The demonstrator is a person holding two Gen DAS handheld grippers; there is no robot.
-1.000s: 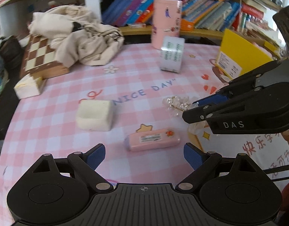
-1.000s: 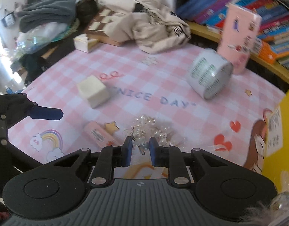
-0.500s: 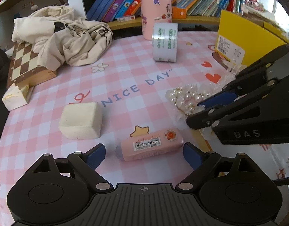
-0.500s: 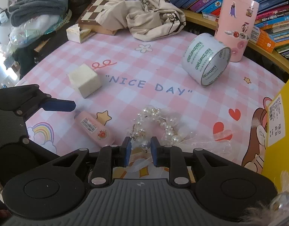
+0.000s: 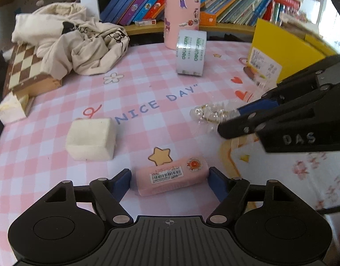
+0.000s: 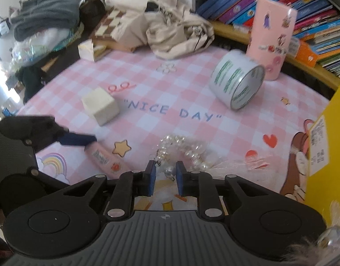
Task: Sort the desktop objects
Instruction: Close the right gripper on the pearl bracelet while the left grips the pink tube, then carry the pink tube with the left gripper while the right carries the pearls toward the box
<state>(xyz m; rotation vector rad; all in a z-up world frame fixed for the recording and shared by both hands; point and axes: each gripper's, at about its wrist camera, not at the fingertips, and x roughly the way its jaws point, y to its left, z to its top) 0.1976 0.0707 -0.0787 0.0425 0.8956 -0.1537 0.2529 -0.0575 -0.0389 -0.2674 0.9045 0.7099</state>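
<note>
Here the left gripper (image 5: pixel 170 180) closes around the pink eraser (image 5: pixel 172 178) on the pink checked tablecloth (image 5: pixel 147 88); the right gripper (image 6: pixel 166 174) pinches the pearl bracelet (image 6: pixel 183 148).

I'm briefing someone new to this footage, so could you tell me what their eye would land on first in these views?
Probably the pink checked tablecloth printed "NICE DAY", and nearest the left camera the left gripper, jaws closing around a pink eraser. To its right the right gripper pinches a pearl bracelet. Behind stand a cream foam block, a tape roll and a pink sticker-covered canister.
</note>
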